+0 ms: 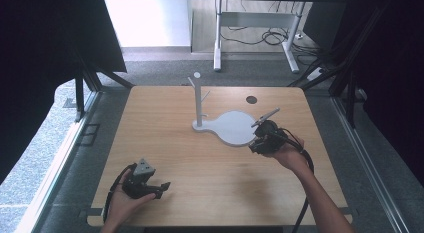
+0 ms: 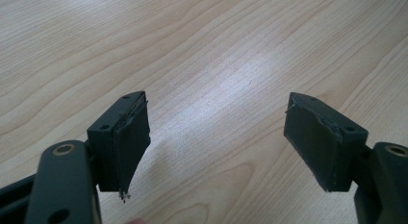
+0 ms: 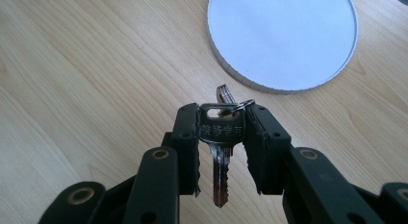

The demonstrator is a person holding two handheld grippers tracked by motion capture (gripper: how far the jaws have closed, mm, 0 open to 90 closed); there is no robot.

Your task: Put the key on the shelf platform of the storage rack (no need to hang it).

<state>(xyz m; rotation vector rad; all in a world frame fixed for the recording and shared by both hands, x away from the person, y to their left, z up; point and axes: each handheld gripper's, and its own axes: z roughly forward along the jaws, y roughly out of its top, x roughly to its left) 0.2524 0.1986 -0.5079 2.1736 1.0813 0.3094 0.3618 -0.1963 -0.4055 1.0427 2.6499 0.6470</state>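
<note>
— What did the right gripper [image 3: 221,147] have?

— A key [image 3: 221,137]. Its jaws were clamped on the key's flat head, blade hanging down between them toward the camera. A ring [image 3: 235,107] ran through the head, and a second key [image 3: 224,94] stuck out past it.

— Where was that over the table [image 1: 200,158]?

— In the high view the right gripper [image 1: 265,138] sat at the near right edge of the white base [image 1: 235,127], held in the right hand [image 1: 289,154]. In its own view the base's round disc [image 3: 284,36] lay just beyond the keys.

— And the base itself?

— Flat on the wood near the middle, with a thin post [image 1: 198,100] rising from its left end, short pegs branching off it.

— The left gripper [image 1: 145,182]?

— Well apart, at the near left, in the left hand [image 1: 122,203]. Its jaws stood wide apart over bare wood, nothing between them [image 2: 216,142].

— Anything else?

— A small dark round spot [image 1: 251,99] toward the far right.
</note>
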